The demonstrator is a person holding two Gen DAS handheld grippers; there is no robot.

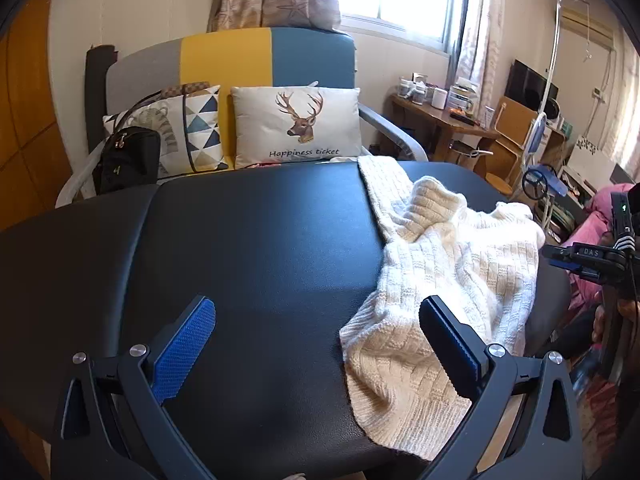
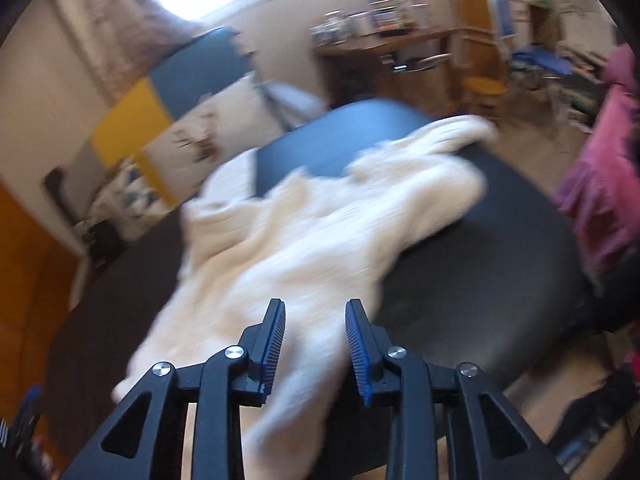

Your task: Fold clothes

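A cream knitted sweater (image 1: pixel 444 264) lies crumpled on the right half of a black padded table (image 1: pixel 248 248). One end drapes over the table's near edge. My left gripper (image 1: pixel 316 320) is open wide above the table, its right finger (image 1: pixel 448 340) over the sweater's near end. The right wrist view is blurred by motion. In it the sweater (image 2: pixel 320 232) spreads across the table (image 2: pixel 480 264). My right gripper (image 2: pixel 316 320) is open, with the sweater's near part between its fingers. The right gripper also shows at the right edge of the left wrist view (image 1: pixel 560 258).
A sofa (image 1: pixel 240 64) with a deer cushion (image 1: pixel 296 124), a triangle cushion and a black bag (image 1: pixel 128 158) stands behind the table. A wooden desk (image 1: pixel 444 116) with jars and clutter is at the back right. Pink fabric (image 2: pixel 600 184) is at the right.
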